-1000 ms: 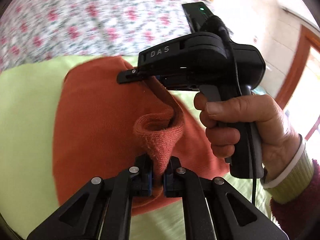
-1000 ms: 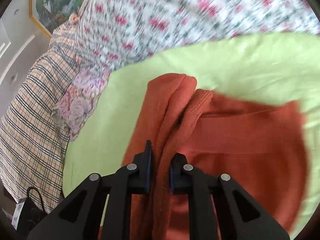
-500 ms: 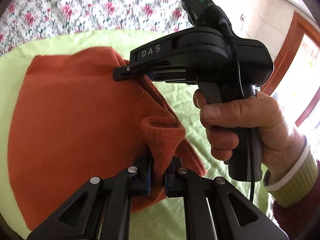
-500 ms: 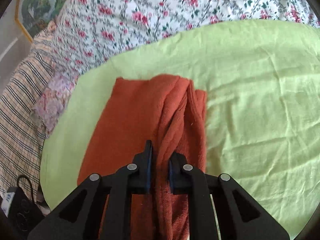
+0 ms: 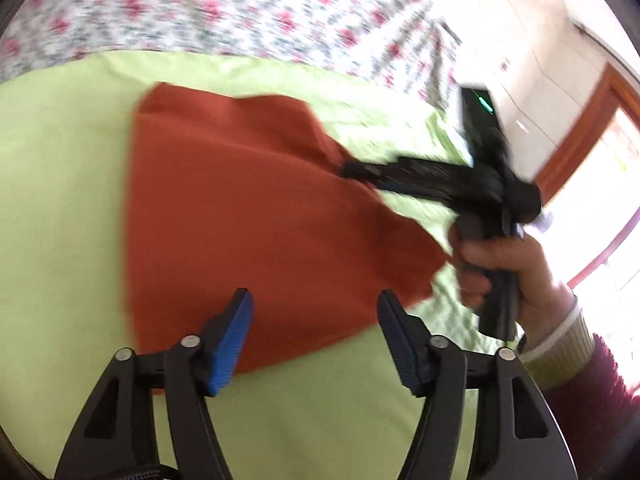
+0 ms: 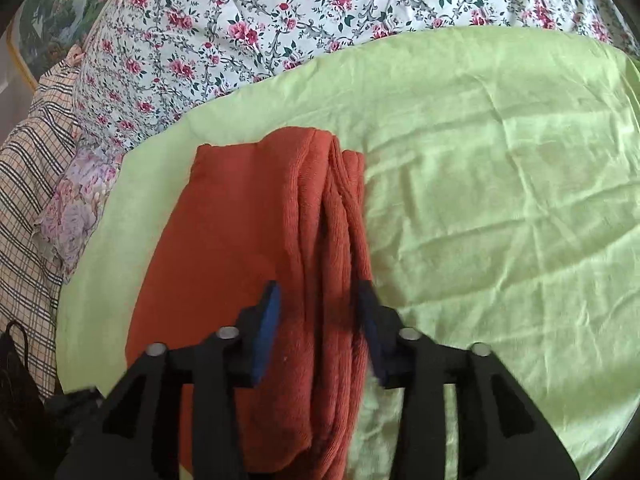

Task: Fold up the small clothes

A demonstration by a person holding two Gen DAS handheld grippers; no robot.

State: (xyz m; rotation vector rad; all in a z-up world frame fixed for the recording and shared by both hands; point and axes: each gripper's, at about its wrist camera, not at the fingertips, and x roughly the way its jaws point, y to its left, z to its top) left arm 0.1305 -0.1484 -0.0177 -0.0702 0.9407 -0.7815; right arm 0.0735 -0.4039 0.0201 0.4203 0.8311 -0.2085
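The folded orange garment (image 6: 256, 264) lies flat on the green sheet (image 6: 500, 208), while the left gripper (image 5: 314, 336) and right gripper (image 6: 318, 320), jaws having just been opening, both stand apart, gripping nothing.

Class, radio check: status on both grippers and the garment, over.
Left gripper and right gripper: jaws just opened, gripping nothing. Orange knit garment folded, lying on green sheet, right jaws astride its bunched edge. Nothing in the way.
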